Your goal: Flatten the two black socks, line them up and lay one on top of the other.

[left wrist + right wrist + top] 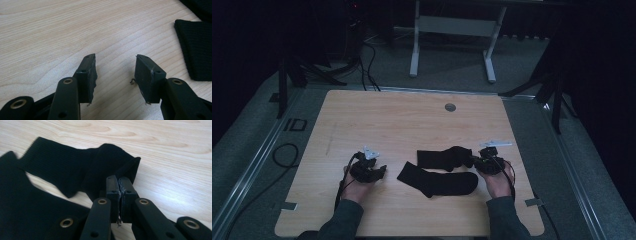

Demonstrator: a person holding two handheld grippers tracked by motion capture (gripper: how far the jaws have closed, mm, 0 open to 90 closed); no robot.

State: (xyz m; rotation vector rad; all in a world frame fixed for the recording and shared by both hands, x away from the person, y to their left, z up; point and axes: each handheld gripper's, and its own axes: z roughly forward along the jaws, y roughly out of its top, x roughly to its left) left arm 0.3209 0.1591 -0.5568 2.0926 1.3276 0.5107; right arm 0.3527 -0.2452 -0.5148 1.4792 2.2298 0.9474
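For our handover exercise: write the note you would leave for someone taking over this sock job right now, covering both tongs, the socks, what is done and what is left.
Left tongs: open, holding nothing, low over bare table, beside the near sock's cuff.
Right tongs: shut at the right end of the far sock; a grip on the fabric looks likely but cannot be confirmed.
Socks: two black ones mid-table. Far sock lies flat, running left to right. Near sock lies just in front of it, at a slant.
Done: right side is at the far sock.
Left: probably take the near sock with the left tongs, then pair or fold them.
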